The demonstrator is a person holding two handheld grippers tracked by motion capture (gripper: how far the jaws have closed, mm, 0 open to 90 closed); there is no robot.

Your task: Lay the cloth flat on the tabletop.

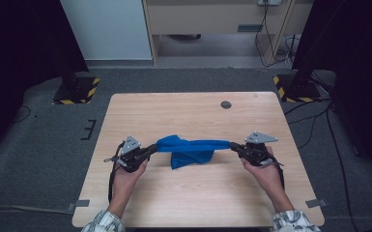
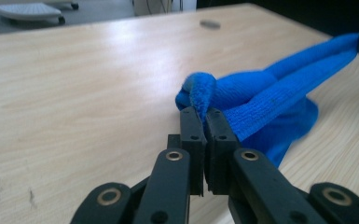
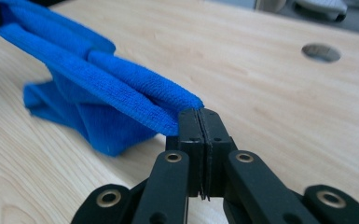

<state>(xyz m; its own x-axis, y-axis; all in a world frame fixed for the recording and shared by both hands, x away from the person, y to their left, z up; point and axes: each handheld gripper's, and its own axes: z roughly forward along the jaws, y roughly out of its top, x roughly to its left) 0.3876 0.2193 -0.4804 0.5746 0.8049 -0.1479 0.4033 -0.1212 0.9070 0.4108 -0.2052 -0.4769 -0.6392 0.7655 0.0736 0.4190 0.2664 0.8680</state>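
Blue cloth (image 1: pixel 189 149) hangs stretched between my two grippers above the middle of the wooden table (image 1: pixel 193 108), its top edge pulled into a taut rolled band while the loose middle sags down to the tabletop. My left gripper (image 1: pixel 153 148) is clenched on one bunched corner; in the left gripper view the jaws stand pressed together with a tuft of blue cloth (image 2: pixel 261 100) pinched between the pads. My right gripper (image 1: pixel 232 146) is clamped on the opposite end, and in the right gripper view the jaws meet tight on the folded edge of the blue cloth (image 3: pixel 98 79).

I judge the step in hand to be the lift and spread: both corners are gripped and the fabric is raised, but it is twisted, not flat. The next move, as I read it, calls for keeping both grips firm, drawing the hands apart evenly so the band unrolls, and raising enough that the drooping part clears the wood before laying or folding it.

No containers stand on the table; beyond the cloth I see just a round cable hole (image 1: pixel 226 104) near the far edge.
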